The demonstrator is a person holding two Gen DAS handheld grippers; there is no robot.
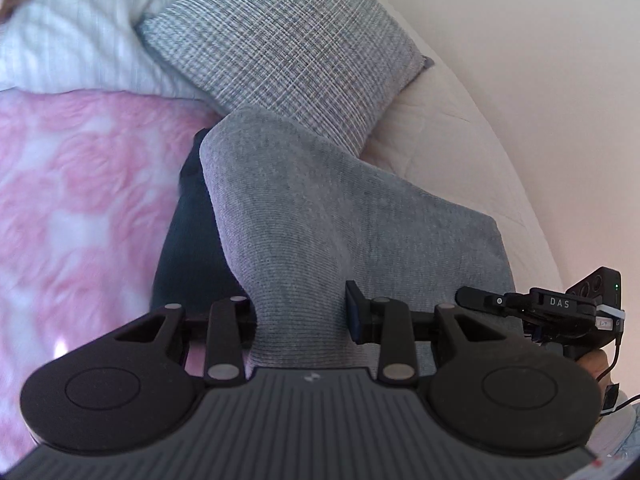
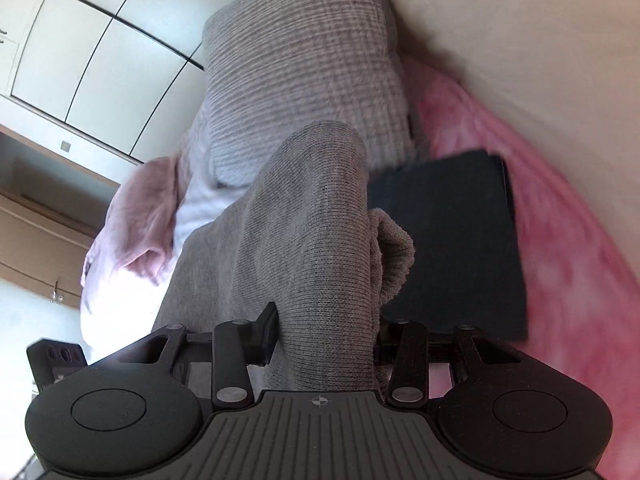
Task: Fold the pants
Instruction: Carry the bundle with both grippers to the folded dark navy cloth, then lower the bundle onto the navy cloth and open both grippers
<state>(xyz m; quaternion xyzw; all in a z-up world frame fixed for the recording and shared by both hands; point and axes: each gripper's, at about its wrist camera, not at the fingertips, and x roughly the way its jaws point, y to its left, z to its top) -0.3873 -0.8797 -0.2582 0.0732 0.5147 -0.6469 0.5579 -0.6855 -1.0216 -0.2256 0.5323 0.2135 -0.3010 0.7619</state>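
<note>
- Pants (image 1: pixel 320 216): grey knit, lifted off the bed, hanging between both tools; in the left wrist view they fill the centre and run toward the upper middle of the frame, in the right wrist view they drape up the centre with a rolled edge at right of centre.
- Left tool (image 1: pixel 304 320): jaws partly closed, grey fabric bunched between them; grip looks firm.
- Right tool (image 2: pixel 324 344): jaws about half open in width but pressed on a thick fold of the same pants.
- Dark folded garment (image 2: pixel 448 240) lies on the pink blanket (image 1: pixel 80 200), just beside and partly under the hanging pants.
- Grey checked pillow (image 1: pixel 288 52) sits behind, upper centre; white bedding at upper left.
- Background blur is strong.
- Risk, my judgement: trailing cloth may drag over the dark garment and disturb it; thick knit could slip from the right tool if tension rises; uneven pull between tools would skew the fold.
</note>
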